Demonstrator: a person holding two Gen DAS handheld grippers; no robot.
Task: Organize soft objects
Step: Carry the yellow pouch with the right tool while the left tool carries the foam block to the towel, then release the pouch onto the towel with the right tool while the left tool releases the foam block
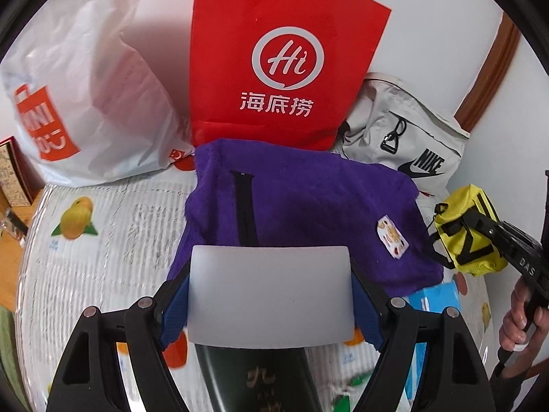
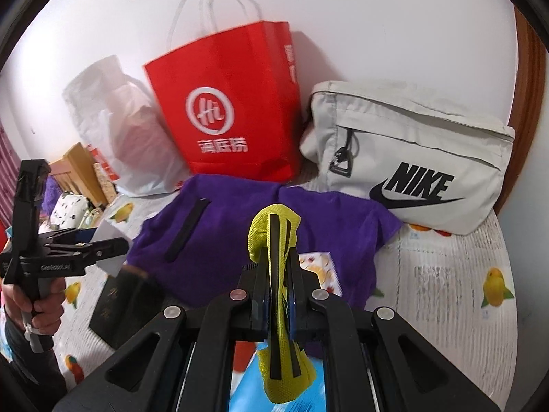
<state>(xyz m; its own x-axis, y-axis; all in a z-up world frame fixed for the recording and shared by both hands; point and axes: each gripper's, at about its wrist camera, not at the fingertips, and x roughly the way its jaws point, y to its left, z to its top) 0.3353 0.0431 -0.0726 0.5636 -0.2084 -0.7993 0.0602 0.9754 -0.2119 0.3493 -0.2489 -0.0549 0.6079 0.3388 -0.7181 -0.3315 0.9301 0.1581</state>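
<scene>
Two grippers over a fruit-print table cover (image 1: 103, 240). Left gripper (image 1: 269, 309) clamped wide on a dark box w/ a pale lid (image 1: 271, 295), blue pads pressing both sides. Right gripper (image 2: 277, 304) pinched tight on a yellow mesh pouch (image 2: 274, 226) w/ black straps, held up off the cover; in the left cam it hangs at far right (image 1: 470, 237). Purple towel (image 1: 308, 206) lies flat mid-scene, black strip (image 1: 245, 206) on it. Far side, against the wall: white Miniso plastic bag (image 1: 85, 103) left, red Haidilao paper bag (image 1: 284, 61) centre, grey Nike bag (image 2: 411, 158) right, its near edge just beside the towel
</scene>
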